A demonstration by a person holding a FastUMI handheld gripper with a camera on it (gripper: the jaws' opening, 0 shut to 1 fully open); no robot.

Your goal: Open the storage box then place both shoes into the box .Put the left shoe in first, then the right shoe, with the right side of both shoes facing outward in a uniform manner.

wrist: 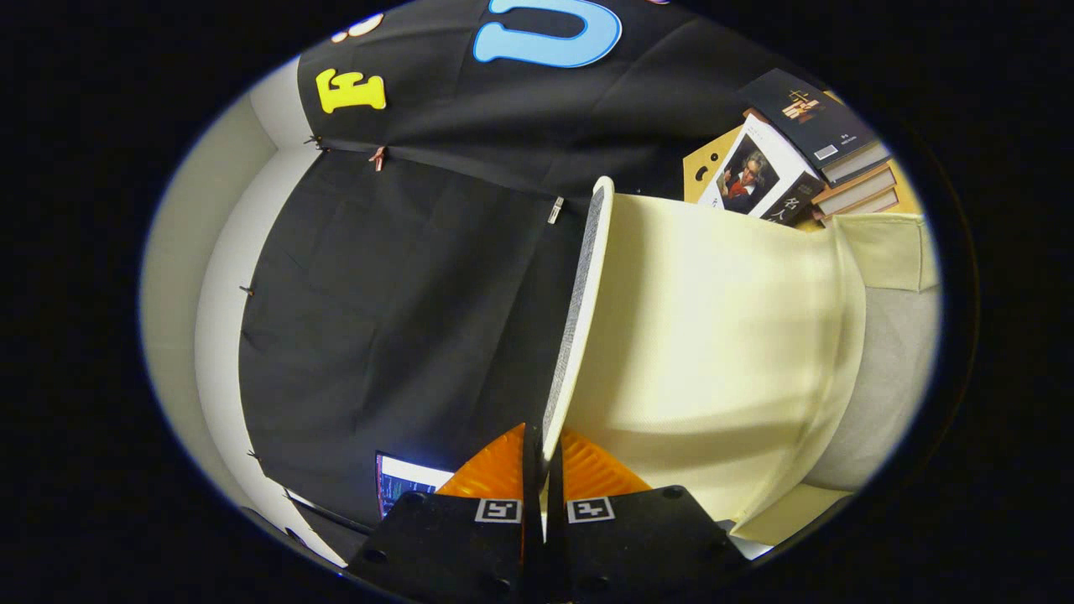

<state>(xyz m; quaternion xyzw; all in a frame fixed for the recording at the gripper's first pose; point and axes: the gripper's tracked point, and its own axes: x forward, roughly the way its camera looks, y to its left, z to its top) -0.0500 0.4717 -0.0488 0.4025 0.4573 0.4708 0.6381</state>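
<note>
- While the view is rolled over on its side, the gripper [544, 470] has its 2 orange fingers [495, 470] drawn in narrow on the edge of the lid [579, 310], one pad on each face, so the lid is pinched between them.
- From the fingertips the lid runs straight ahead as a thin cream panel seen edge-on, with a grey meshed face on one side.
- Just beside the lid, on its cream side, is the storage box [722, 335]: pale fabric walls, with the lid swung clear of the body and attached at the far end as far as I can tell.
- By my reading, step 1, opening the box, is under way or nearly finished; how far back the lid must go to stay open on its own I cannot tell.
- Both shoes remain to be placed: left first, then right, right sides outward. Their position cannot be judged from this angle, nor can the inside of the box.
- Beyond the box stands a stack of books [805, 159] against a wooden board, and below the fingers a lit screen [403, 482] shows near the black cloth wall.
</note>
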